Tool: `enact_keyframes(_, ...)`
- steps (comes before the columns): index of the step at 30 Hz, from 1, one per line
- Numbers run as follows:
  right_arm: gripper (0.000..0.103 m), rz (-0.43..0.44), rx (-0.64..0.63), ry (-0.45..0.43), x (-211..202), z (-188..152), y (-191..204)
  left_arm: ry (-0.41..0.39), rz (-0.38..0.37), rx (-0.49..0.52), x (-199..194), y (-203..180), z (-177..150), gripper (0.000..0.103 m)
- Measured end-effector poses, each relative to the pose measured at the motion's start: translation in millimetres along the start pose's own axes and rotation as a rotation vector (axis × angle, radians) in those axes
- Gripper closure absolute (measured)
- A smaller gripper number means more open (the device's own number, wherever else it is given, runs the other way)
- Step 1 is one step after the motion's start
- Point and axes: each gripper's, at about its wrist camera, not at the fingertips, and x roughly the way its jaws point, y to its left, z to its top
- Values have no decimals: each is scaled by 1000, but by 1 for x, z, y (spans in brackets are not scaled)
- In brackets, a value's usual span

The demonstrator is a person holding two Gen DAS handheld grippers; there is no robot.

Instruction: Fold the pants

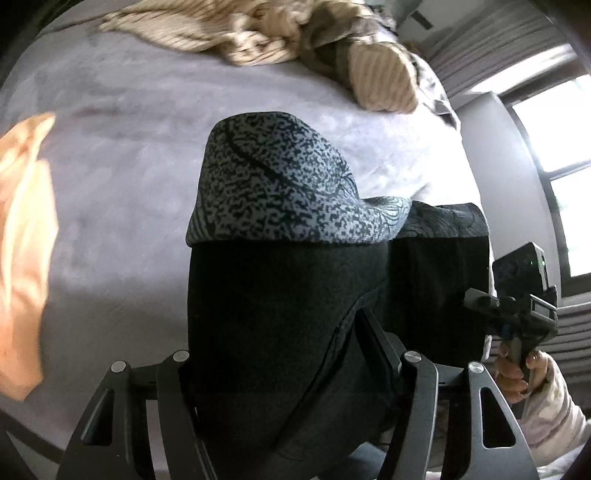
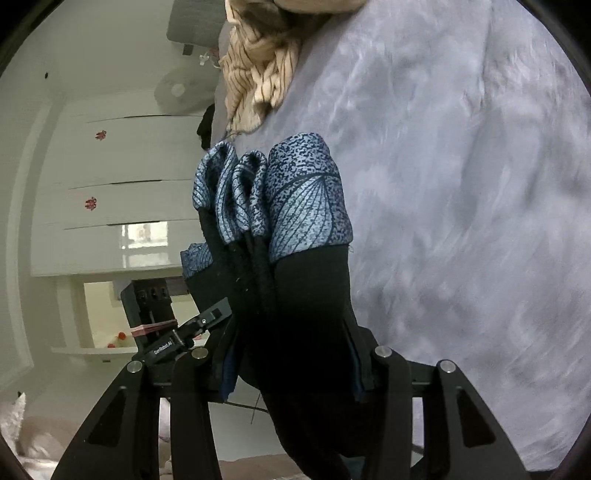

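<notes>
The pants (image 1: 280, 288) are black with a blue-grey speckled leaf-print band (image 1: 280, 184), and they hang lifted above the lilac bedspread (image 1: 122, 155). My left gripper (image 1: 280, 343) is shut on the black cloth, which bulges between its fingers and hides the tips. In the right wrist view the pants (image 2: 306, 302) are bunched in several folds, printed band (image 2: 306, 199) upward. My right gripper (image 2: 288, 332) is shut on that bundle. The body of the right gripper (image 1: 521, 302) shows at the right edge of the left wrist view, held by a hand (image 1: 513, 376).
A beige striped garment (image 1: 258, 33) lies crumpled at the far side of the bed, also seen as the beige garment (image 2: 258, 74). An orange cloth (image 1: 22, 240) lies at the left. A window (image 1: 554, 166) is right of the bed. White cupboards (image 2: 110, 184) stand beyond the bed's edge.
</notes>
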Motion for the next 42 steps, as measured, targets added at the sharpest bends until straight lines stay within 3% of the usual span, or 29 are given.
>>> enact_keyframes(4, 54, -23, 21, 0, 27, -7, 2, -14, 35, -8, -2, 28, -13, 37)
enact_keyframes(8, 54, -72, 7, -10, 47, -15, 2, -18, 81, -33, 21, 58, -19, 35)
enact_keyframes(10, 54, -123, 1, 2, 54, -16, -5, 1, 123, -51, 35, 72, -23, 35)
enact_keyframes(13, 54, -275, -14, 25, 66, -16, -20, -25, 171, -67, 44, 84, -26, 21)
enact_keyframes(17, 53, -377, -20, 12, 57, -18, -24, -64, 244, -99, 27, 94, -28, 21)
enact_keyframes(20, 53, -503, -62, -5, 45, -22, -10, -97, 313, -94, 12, 91, -27, 21)
enact_keyframes(22, 53, -508, -100, -48, 37, -20, 6, -140, 366, -81, 0, 88, -27, 21)
enact_keyframes(25, 59, -489, -177, -120, 30, -10, 33, -200, 366, -88, -12, 80, -19, 21)
enact_keyframes(28, 66, -486, -194, -96, 50, 16, 42, -223, 415, -84, -7, 77, -7, 21)
enact_keyframes(30, 94, -491, -196, -64, 66, 32, 39, -229, 456, -109, -1, 82, 0, 21)
enact_keyframes(31, 98, -517, -196, -53, 73, 35, 39, -224, 463, -122, 2, 86, 1, 21)
enact_keyframes(34, 98, -641, -239, -33, 83, 34, 35, -182, 446, -159, 22, 101, 3, 21)
enact_keyframes(38, 100, -728, -204, 18, 92, 23, 13, -151, 500, -122, 35, 97, 0, 17)
enact_keyframes(42, 100, -683, -183, 11, 81, 14, 12, -140, 508, -102, 24, 88, -5, 17)
